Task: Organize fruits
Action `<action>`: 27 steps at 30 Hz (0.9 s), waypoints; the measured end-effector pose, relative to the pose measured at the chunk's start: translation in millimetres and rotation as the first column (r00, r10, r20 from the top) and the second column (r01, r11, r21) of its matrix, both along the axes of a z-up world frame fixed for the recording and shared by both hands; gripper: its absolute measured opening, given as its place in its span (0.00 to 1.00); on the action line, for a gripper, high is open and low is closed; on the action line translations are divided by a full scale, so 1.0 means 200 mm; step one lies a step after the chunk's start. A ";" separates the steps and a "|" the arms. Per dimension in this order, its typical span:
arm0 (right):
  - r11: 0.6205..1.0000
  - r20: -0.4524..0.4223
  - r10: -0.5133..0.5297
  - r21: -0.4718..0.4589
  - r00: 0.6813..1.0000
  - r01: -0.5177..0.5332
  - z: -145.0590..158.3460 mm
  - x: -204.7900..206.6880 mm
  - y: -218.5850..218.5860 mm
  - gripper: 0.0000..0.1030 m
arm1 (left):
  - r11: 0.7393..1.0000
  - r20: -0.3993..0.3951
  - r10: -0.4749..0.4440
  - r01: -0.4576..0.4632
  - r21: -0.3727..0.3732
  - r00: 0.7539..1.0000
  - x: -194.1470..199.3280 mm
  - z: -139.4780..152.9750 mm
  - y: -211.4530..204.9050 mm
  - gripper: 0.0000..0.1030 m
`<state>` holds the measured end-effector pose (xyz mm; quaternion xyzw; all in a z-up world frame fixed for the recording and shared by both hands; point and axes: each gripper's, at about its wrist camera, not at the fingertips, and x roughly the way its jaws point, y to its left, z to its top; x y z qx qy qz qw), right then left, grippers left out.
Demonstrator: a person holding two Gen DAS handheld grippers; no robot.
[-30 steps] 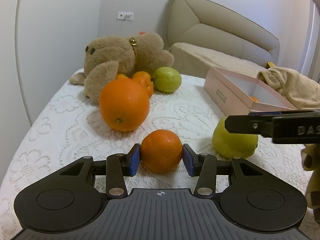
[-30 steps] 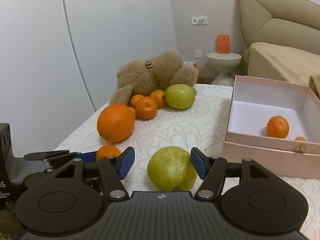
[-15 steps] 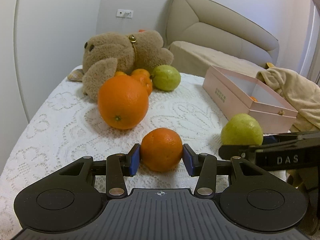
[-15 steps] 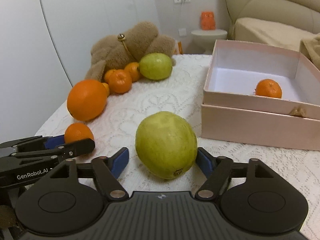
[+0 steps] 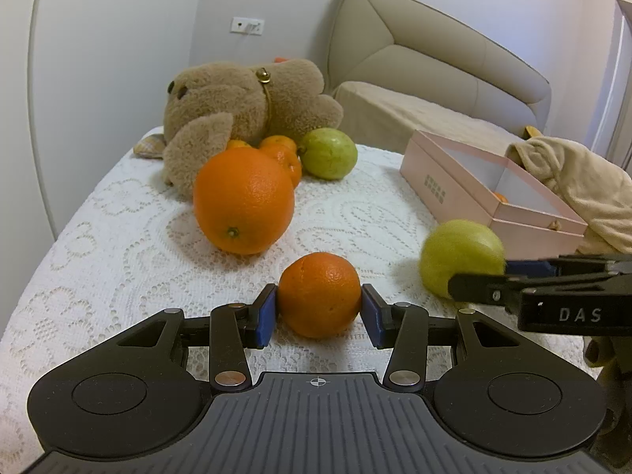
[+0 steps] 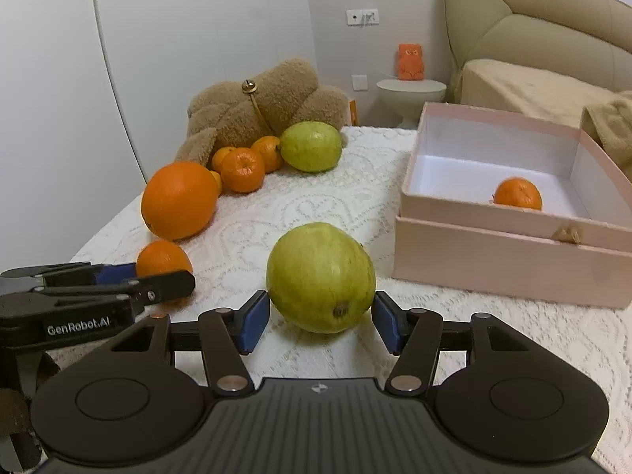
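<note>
Two grippers, both loaded. Your left gripper (image 5: 319, 312) has its blue pads (image 5: 265, 318) pressed on either side of a small mandarin (image 5: 319, 295), jaws closed down to the fruit's width; the fruit sits just above or on the white lace cloth (image 5: 98, 245), can't tell if it's lifted. Your right gripper (image 6: 320, 316) brackets a green guava (image 6: 320, 276); pads (image 6: 252, 322) sit at the fruit's flanks, looks like contact on both sides, jaws fairly wide because the fruit is big. From the left view the guava is blurred, right of the mandarin and near the pink box (image 5: 454, 193). Box is open, sits to the right of the guava in the right view; one mandarin in the box (image 6: 518, 193) lies on its white floor. Loose pile at the far end: big orange (image 5: 244, 200), several small mandarins (image 6: 241, 169) behind it, second guava (image 6: 311, 146) touching them, all against a brown plush toy (image 5: 245, 102). The big orange is well apart from the box, close behind the held mandarin.
</note>
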<state>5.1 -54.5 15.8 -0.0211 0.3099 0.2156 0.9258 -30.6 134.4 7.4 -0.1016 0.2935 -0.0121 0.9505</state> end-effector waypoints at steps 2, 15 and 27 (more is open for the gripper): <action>1.000 0.026 0.023 0.003 0.999 -0.024 0.03 -0.02 0.01 0.54 | 1.000 0.000 0.001 -0.001 -0.004 1.000 0.00 0.00 0.00 0.49; 0.997 0.095 0.068 -0.038 0.993 -0.065 0.06 0.05 0.12 0.58 | 1.000 0.001 0.004 -0.003 -0.012 1.000 0.00 0.00 0.00 0.49; 1.000 0.032 -0.007 -0.029 0.999 0.008 -0.02 0.19 0.13 0.73 | 1.000 -0.002 0.003 -0.003 -0.020 1.000 0.00 -0.01 0.01 0.49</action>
